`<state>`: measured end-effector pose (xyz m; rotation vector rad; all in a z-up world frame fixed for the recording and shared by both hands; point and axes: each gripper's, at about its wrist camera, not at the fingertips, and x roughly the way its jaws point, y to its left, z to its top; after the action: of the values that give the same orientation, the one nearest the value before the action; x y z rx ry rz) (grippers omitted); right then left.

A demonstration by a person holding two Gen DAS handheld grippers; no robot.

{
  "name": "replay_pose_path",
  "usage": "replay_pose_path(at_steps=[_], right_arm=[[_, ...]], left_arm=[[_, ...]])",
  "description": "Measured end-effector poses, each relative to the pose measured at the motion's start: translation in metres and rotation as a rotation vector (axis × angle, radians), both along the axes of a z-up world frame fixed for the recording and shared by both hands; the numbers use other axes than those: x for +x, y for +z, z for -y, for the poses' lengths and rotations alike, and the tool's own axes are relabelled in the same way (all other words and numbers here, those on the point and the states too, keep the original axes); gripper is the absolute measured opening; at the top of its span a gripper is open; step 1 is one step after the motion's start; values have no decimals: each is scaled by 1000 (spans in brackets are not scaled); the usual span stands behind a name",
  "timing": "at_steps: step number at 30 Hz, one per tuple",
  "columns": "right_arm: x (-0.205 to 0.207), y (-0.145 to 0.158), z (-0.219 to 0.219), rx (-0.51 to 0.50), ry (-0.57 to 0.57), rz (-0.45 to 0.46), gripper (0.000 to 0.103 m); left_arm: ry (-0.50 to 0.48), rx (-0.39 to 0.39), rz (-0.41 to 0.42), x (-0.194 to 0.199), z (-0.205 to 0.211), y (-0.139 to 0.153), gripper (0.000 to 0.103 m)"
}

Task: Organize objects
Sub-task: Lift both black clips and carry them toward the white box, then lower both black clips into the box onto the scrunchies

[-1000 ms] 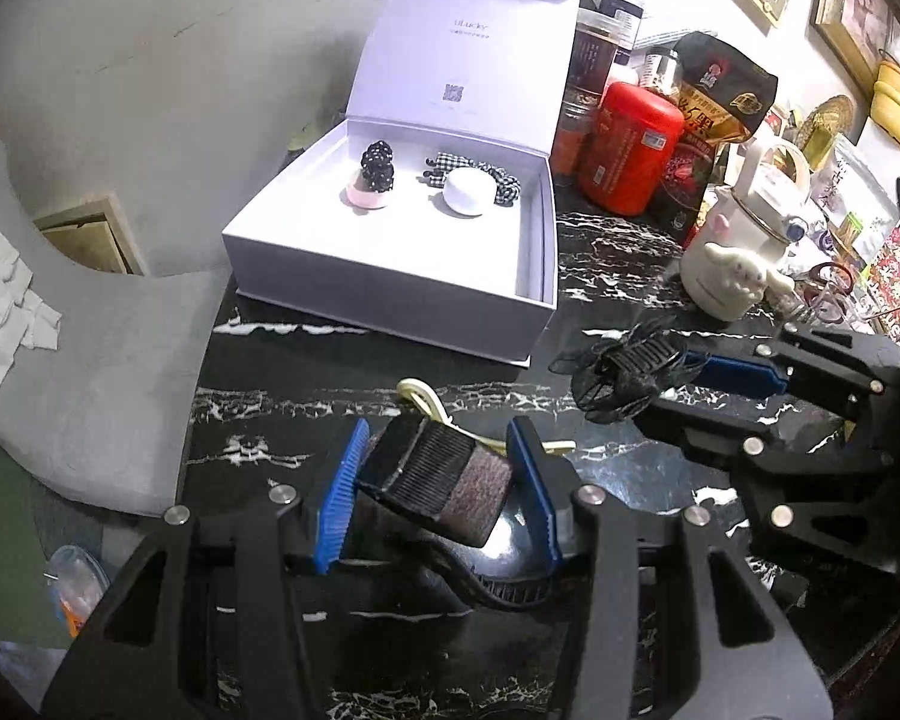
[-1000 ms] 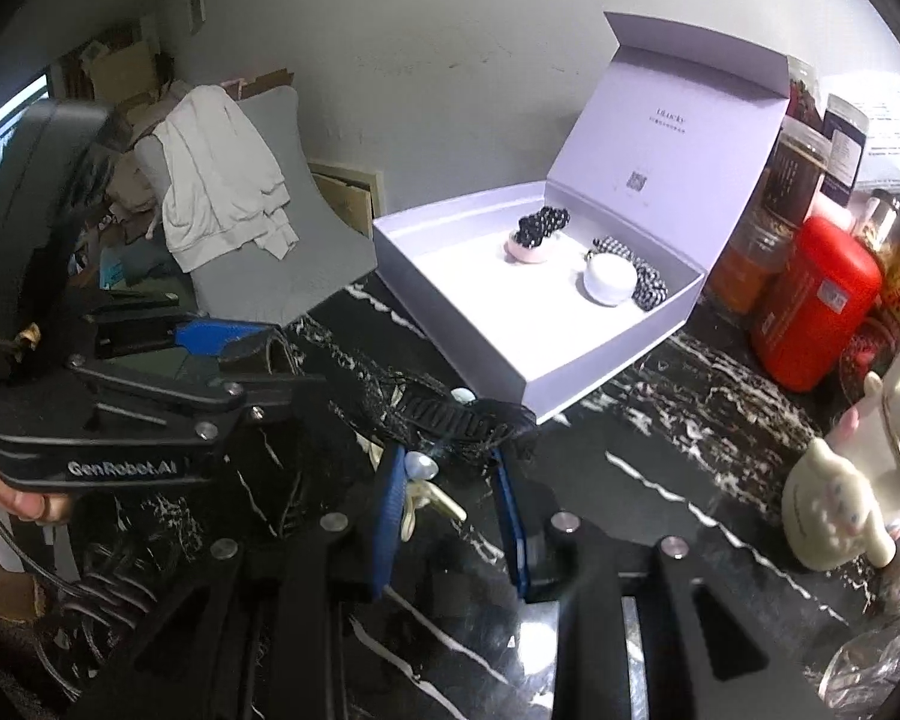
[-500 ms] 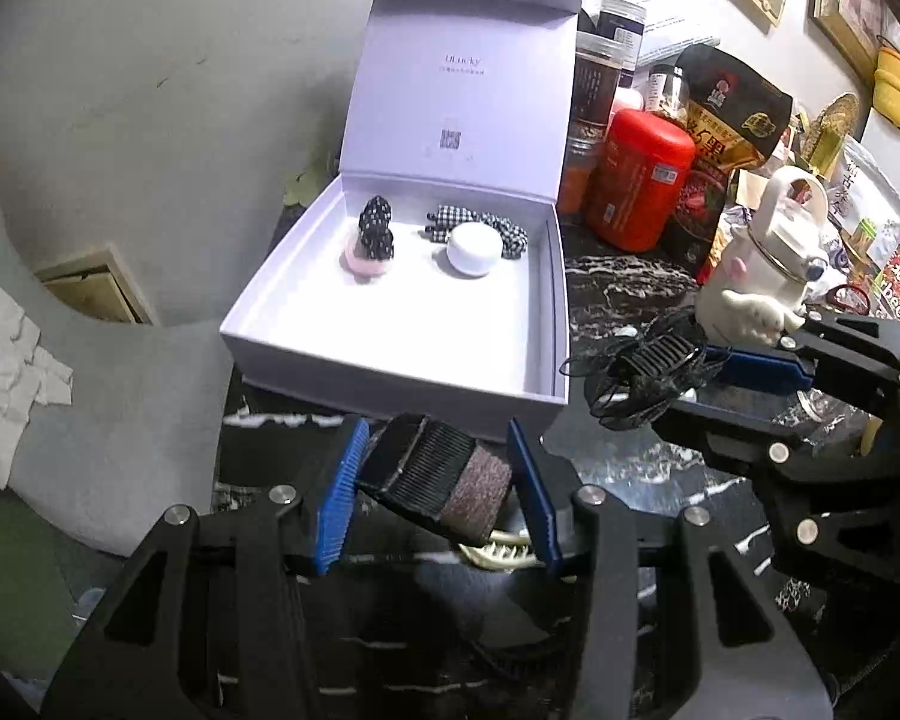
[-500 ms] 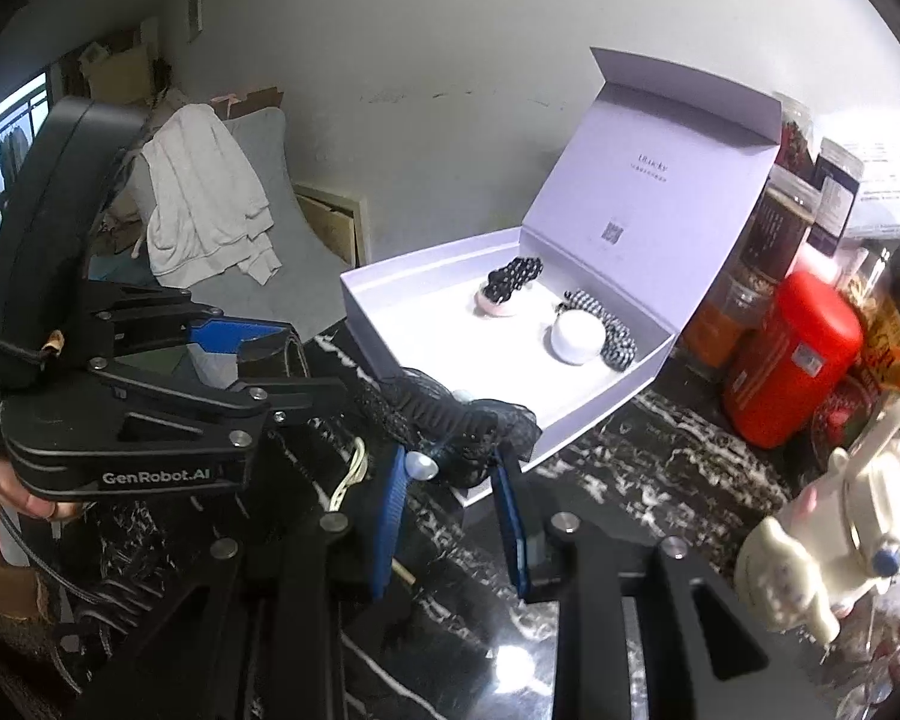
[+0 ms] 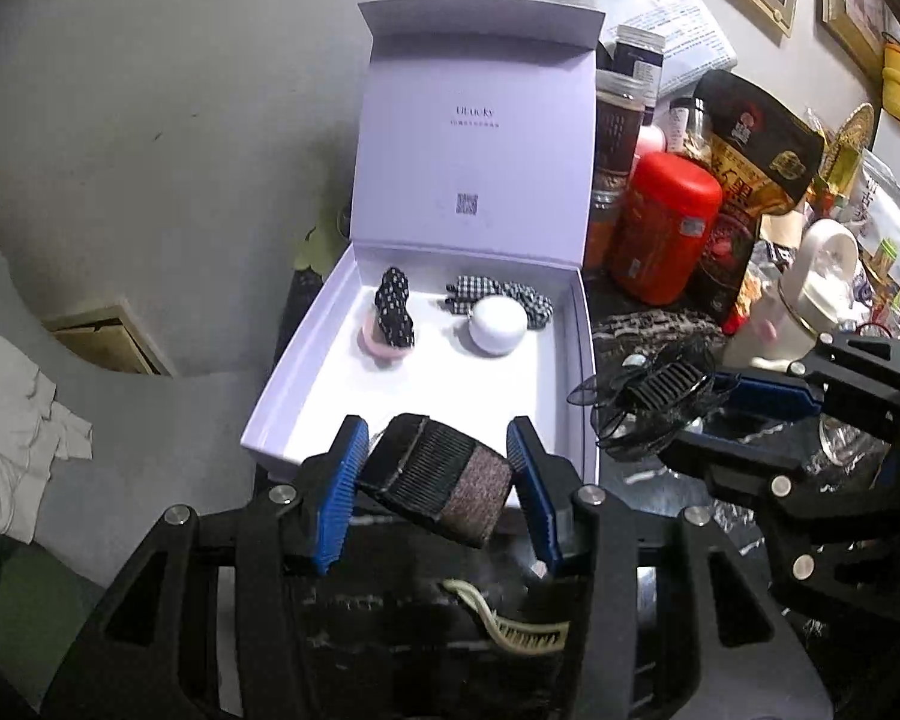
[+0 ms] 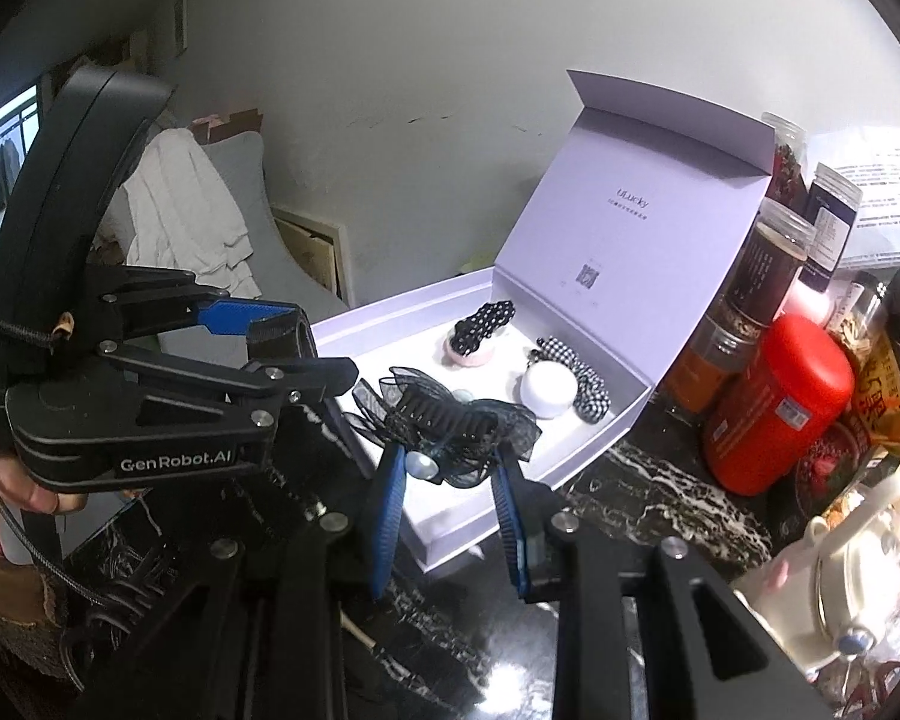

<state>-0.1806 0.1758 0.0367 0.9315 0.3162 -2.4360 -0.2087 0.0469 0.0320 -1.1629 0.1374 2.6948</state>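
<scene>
Held hair clip: a broad black hair clip (image 5: 438, 483) with fine ribbed teeth and a brownish glittery end; it sits tilted, the glittery end lower and to the right.
Bow clip: a black comb clip wrapped in sheer dark organza loops (image 6: 450, 426), with a small pearly bead on its near side.
Gift box: an open pale lilac gift box (image 5: 561, 360) on the black marble tabletop (image 6: 660, 480), its lid standing upright at the back.
Box contents: a black dotted scrunchie on a pink round piece (image 5: 390, 318), and a white dome (image 5: 498, 327) just in front of a black-and-white gingham scrunchie (image 5: 504, 294), all near the back wall.
Left gripper: the left gripper (image 5: 435, 480) angles down over the near front wall of the box, its blue pads pinching the ribbed clip from both sides.
Right gripper: the right gripper (image 6: 450, 474) angles down over the near right corner of the box, jaws narrow and clamped on the bow clip, which pokes out past the fingertips.
Spacing: the two grippers are close together, the bow clip just outside the box's right wall.
Tabletop: a cream comb (image 5: 510, 630) lies below the left gripper.
</scene>
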Motion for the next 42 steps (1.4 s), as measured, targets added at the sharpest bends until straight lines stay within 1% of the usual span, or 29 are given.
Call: replay_pose_path(at_steps=[5, 10, 14, 16, 17, 18, 20, 22, 23, 24, 28, 31, 34, 35, 37, 38, 39, 42], right_arm=[[-17, 7, -3, -10, -9, -25, 29], [-35, 13, -6, -15, -16, -53, 29], [-51, 20, -9, -18, -12, -69, 29], [-59, 23, -10, -14, -6, -75, 29], [-64, 24, -11, -12, -3, -78, 29], [-68, 25, -12, -11, -3, -80, 29], [-77, 25, -11, -16, -8, -79, 29], [-86, 23, -11, -20, -15, -74, 29], [-90, 21, -11, -15, -24, -74, 29], [-93, 18, -11, -10, -34, -73, 29], [-116, 7, -15, -7, -56, -43, 29], [-131, 2, -14, 13, -57, -38, 29], [-148, -1, -15, 4, -63, -30, 29], [-152, -1, -15, 1, -63, -29, 29], [-162, -3, -15, -7, -60, -25, 29], [-165, -5, -15, -6, -60, -24, 29], [-169, -7, -15, -7, -60, -21, 29], [-179, -18, -16, -11, -61, 14, 29]], left_arm=[[2, 9, -3, -20, -1, 0, 46], [4, 0, -3, -41, -2, 0, 46], [7, -1, -23, -55, -1, 5, 46], [15, -17, -34, -62, -2, 7, 46], [26, -46, -54, -68, -4, 9, 46], [27, -56, -60, -71, -5, 9, 46], [24, -50, -61, -82, -5, 10, 46], [35, -67, -65, -90, -6, 10, 46], [57, -87, -74, -95, -6, 10, 46], [68, -91, -78, -99, -6, 10, 46], [73, -70, -76, -117, -6, 9, 46], [75, -117, -80, -129, -12, 4, 46], [48, -83, -56, -141, -12, -2, 46], [49, -83, -50, -144, -11, -5, 46], [63, -108, -53, -151, -10, -9, 46], [80, -132, -57, -155, -9, -12, 46], [86, -137, -59, -158, -8, -13, 46], [78, -86, -27, -171, -2, -21, 46]])
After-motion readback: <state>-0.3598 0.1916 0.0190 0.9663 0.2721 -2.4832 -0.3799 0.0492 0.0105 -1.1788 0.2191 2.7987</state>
